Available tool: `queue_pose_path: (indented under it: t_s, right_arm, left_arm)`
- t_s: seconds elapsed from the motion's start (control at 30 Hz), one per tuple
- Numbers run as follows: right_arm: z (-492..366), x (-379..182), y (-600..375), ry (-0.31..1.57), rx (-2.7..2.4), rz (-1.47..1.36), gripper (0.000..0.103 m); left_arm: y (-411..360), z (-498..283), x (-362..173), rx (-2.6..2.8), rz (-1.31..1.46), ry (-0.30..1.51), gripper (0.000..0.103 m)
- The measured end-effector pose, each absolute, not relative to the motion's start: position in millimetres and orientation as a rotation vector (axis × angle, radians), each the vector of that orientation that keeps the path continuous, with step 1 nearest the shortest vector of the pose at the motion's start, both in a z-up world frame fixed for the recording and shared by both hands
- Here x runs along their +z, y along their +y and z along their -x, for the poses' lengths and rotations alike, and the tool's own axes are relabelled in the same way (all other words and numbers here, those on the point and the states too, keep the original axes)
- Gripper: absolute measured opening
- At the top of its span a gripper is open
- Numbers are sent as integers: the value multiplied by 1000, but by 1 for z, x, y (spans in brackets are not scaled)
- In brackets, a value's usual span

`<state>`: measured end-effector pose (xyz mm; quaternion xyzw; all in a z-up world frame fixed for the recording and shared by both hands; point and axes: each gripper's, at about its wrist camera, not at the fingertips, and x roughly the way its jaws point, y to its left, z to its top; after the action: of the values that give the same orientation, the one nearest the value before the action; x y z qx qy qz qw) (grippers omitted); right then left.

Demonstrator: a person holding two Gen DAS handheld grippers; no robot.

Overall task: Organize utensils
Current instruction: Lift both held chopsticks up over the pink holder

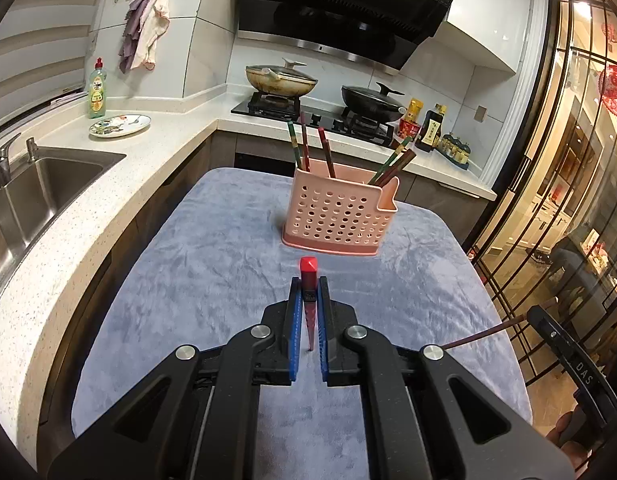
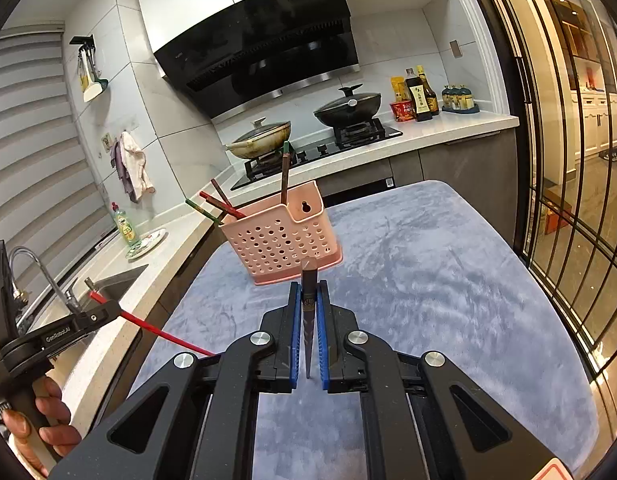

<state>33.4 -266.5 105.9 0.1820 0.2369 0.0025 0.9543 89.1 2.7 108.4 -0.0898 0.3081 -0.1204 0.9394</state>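
The left gripper (image 1: 309, 292) was closed on a red-tipped chopstick (image 1: 308, 266), which was pinched between the blue pads (image 1: 295, 316) with its thick red end pointing forward and its thin end running back between the fingers. The right gripper (image 2: 308, 294) was likewise clamped on a dark brown chopstick (image 2: 309, 276), held the same way, thick end forward. Both grippers were held above a table covered by a grey-blue cloth (image 1: 212, 264). At the far side of the cloth stood a pink perforated utensil holder (image 1: 336, 212), upright on its tray base. Several chopsticks (image 1: 304, 144) leaned in the holder's left part, and more (image 1: 394, 162) leaned outward at its right end. In the right wrist view, the left gripper (image 2: 93, 317) appeared at near left with its red chopstick passing through the fingers, over the edge of the countertop (image 2: 108, 340). Beyond the table lay a sink (image 1: 48, 184) at left, and a stove (image 1: 308, 114) carrying two lidded pans at the far side.
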Motion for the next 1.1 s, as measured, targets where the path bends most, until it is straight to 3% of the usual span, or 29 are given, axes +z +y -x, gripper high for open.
queue_pose_path:
  t_s: [0.43, 0.87, 1.1]
  right_arm:
    - [-79, 159, -282, 404, 60, -392, 7]
    - [-200, 242, -279, 251, 79, -388, 7]
    - [-268, 246, -274, 264, 68, -370, 7]
  left_arm:
    - [-4, -132, 161, -285, 187, 558, 7]
    - [-36, -215, 247, -301, 194, 358, 7]
    - [-55, -270, 243, -282, 178, 375, 7]
